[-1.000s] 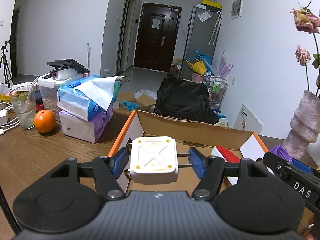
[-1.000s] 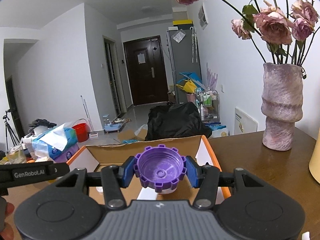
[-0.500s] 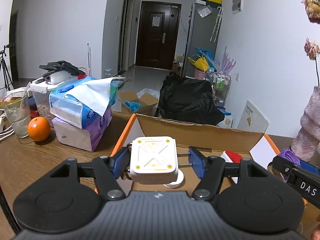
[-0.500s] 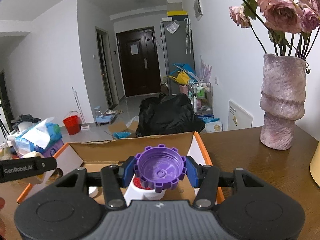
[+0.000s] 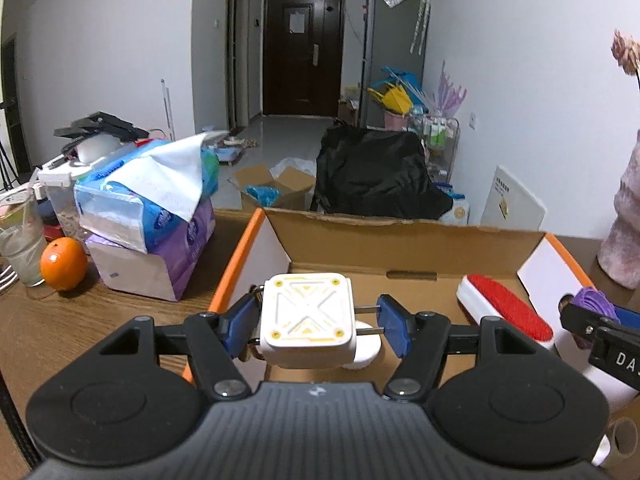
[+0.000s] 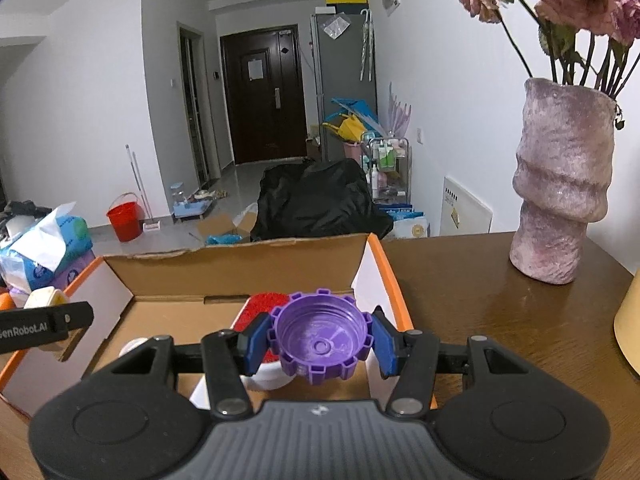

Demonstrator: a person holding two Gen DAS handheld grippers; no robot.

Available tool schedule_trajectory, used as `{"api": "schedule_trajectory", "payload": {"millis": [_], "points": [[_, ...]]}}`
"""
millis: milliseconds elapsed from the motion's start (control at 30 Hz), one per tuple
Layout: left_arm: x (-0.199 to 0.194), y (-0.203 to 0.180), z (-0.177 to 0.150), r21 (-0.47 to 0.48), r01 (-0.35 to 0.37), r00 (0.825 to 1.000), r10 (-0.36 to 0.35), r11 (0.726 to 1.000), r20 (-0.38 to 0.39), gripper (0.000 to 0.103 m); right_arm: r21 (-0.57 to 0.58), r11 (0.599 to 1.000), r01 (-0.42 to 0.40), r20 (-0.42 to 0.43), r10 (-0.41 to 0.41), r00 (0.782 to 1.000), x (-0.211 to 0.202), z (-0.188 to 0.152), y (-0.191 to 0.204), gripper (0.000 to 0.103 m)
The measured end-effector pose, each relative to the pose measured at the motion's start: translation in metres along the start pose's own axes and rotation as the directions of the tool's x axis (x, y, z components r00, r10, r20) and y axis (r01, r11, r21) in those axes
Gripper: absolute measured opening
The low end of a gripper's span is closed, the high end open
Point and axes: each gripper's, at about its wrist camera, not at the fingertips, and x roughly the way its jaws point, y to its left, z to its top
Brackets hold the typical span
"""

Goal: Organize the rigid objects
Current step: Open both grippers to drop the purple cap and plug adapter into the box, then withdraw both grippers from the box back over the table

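Note:
My left gripper (image 5: 316, 330) is shut on a white cube-shaped charger (image 5: 308, 318); its metal prongs press against the right pad. It hangs over the near left part of an open cardboard box (image 5: 400, 240) with orange edges. My right gripper (image 6: 320, 344) is shut on a purple ribbed bottle cap (image 6: 320, 340), open side up, over the box's (image 6: 240, 264) right half. In the box lie a white brush with red bristles (image 5: 504, 312) and a small white round thing (image 5: 366, 354), partly hidden under the charger. Each gripper shows at the edge of the other's view.
On the brown table, stacked tissue packs (image 5: 148, 208), an orange (image 5: 63, 258) and a glass (image 5: 20, 240) stand left of the box. A pink vase with dried roses (image 6: 560, 184) stands to the right. A pale yellow object (image 6: 628, 328) touches the right edge.
Both grippers have moved forward and lower over the box, each still holding its object. The box interior and the red brush now show more fully.

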Motion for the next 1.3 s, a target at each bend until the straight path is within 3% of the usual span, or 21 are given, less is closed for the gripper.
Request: {"api": "schedule_trajectory", "payload": {"millis": [67, 133, 167, 200, 333, 733, 1300], "points": [[0.001, 0.0, -0.001, 0.004, 0.003, 1.0, -0.003, 1.0, -0.01, 0.07, 0.004, 1.0, -0.01, -0.016, 0.011, 1.0, 0.002, -0.001, -0.001, 0.053], [-0.002, 0.0, -0.002, 0.007, 0.0, 1.0, 0.0, 1.0, 0.0, 0.083, 0.006, 1.0, -0.012, -0.025, 0.012, 1.0, 0.003, -0.002, -0.001, 0.069], [-0.003, 0.0, -0.002, 0.007, -0.006, 1.0, 0.006, 1.0, 0.004, 0.094, 0.008, 1.0, -0.008, -0.018, 0.008, 1.0, 0.001, -0.002, -0.001, 0.082], [-0.005, -0.001, -0.002, 0.005, -0.017, 1.0, 0.017, 1.0, 0.009, 0.103, 0.012, 1.0, -0.003, -0.007, 0.003, 1.0, -0.001, -0.002, -0.002, 0.09], [-0.007, 0.001, -0.001, -0.002, -0.03, 0.999, 0.03, 1.0, 0.013, 0.103, 0.031, 1.0, -0.003, 0.01, 0.003, 1.0, -0.006, 0.001, -0.004, 0.103], [-0.01, 0.003, 0.0, -0.012, -0.041, 0.999, 0.041, 0.999, 0.014, 0.103, 0.029, 1.0, -0.006, 0.037, 0.005, 0.999, -0.015, 0.004, -0.002, 0.103], [-0.046, 0.005, -0.009, 0.003, -0.048, 0.997, 0.048, 0.999, 0.058, 0.103, 0.005, 1.0, -0.021, 0.104, 0.02, 0.994, -0.053, 0.0, 0.001, 0.103]]}}
